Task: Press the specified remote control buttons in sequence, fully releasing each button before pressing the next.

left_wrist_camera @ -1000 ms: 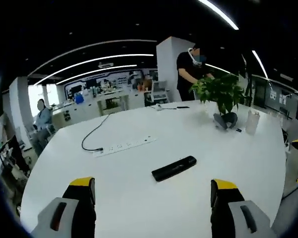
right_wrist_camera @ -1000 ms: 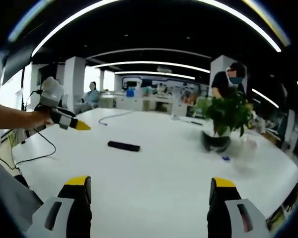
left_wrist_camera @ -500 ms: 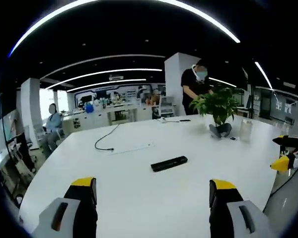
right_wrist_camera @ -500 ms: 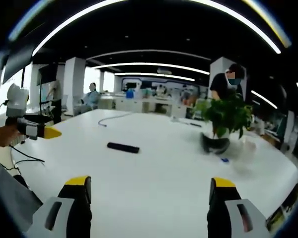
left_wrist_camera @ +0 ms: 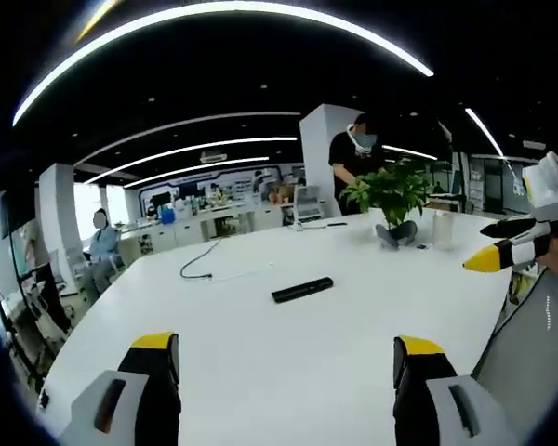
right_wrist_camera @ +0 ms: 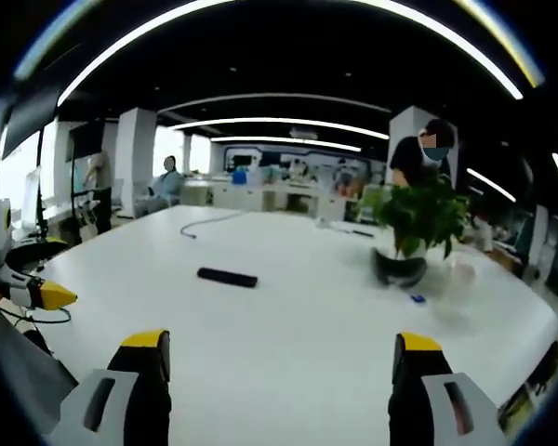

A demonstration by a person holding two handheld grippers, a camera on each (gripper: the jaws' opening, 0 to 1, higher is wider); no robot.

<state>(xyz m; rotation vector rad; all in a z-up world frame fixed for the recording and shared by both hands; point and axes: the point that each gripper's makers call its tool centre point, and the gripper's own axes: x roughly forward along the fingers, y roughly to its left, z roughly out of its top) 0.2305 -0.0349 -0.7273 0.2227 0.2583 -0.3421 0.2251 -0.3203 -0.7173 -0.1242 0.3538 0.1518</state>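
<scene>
my left gripper (left_wrist_camera: 286,390) hangs over the near edge of the big white table (left_wrist_camera: 260,344), its two yellow-tipped jaws spread wide with only bare tabletop between them. the black remote control (left_wrist_camera: 302,289) lies flat on the table well ahead of those jaws, roughly in line with the gap between them and a little toward the right jaw, its long side running crosswise and slightly tilted; nothing touches it. further ahead and to the left of the remote a thin black cable (left_wrist_camera: 197,263) curls across the table to a white power strip (left_wrist_camera: 249,272). far ahead on the right stands a potted plant (left_wrist_camera: 389,195) with a clear bottle (left_wrist_camera: 443,229) just beside it, and a person in a dark top (left_wrist_camera: 352,153) stands behind the plant. my right gripper (left_wrist_camera: 502,251) comes into the left gripper view from the right edge, its yellow tip pointing in toward the table, well apart from the remote. in the right gripper view my right gripper (right_wrist_camera: 277,390) also has its jaws spread wide over bare table, holding nothing, and the remote control (right_wrist_camera: 227,276) lies well ahead, toward the left jaw's side. the potted plant (right_wrist_camera: 418,218) sits ahead on the right jaw's side with a small blue item (right_wrist_camera: 416,298) on the table near its pot. my left gripper (right_wrist_camera: 28,290) shows at the far left, its yellow tip low beside the table edge. a seated person (right_wrist_camera: 166,181) is far off behind the table.
</scene>
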